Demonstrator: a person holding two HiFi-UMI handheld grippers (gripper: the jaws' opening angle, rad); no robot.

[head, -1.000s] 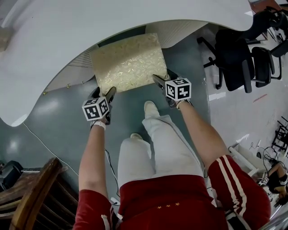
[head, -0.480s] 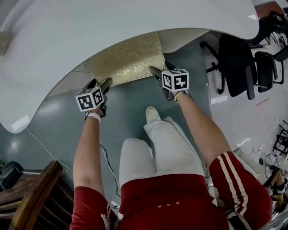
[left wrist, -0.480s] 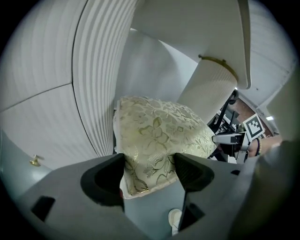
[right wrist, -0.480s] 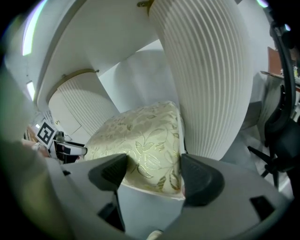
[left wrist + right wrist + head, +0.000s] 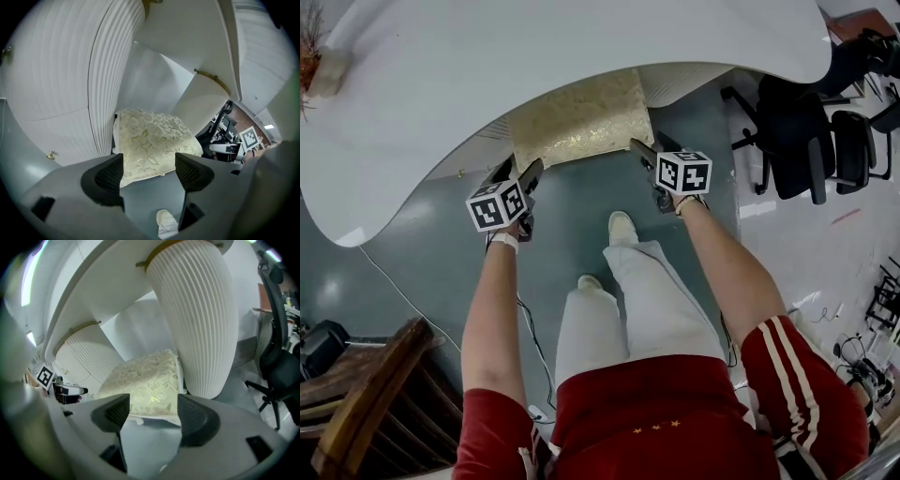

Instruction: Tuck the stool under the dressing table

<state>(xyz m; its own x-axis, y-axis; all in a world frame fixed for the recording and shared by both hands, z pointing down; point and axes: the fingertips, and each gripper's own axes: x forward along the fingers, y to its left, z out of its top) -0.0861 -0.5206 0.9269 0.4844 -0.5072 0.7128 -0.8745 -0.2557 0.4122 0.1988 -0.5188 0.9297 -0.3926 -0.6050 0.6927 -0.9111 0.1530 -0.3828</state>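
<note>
The white dressing table with its broad curved top fills the far side of the room, standing on grey-blue floor. Between its two white ribbed pedestals is a knee space, and the square stool with the cream, gold-patterned fabric cushion sits in it. Its back part is under the tabletop; its front edge shows just outside the rim. A black office chair stands off to the right, well apart.

The person in red shorts stands facing the table with both forearms stretched forward. Each gripper slants down toward the front of the stool. The left gripper hangs just off the cushion's front left corner, its jaws apart with nothing between them, only floor and a white shoe below. The right gripper is by the front right corner. Its jaws have just been closing a little, yet they stand apart and empty, the cushion lying beyond them.
</note>
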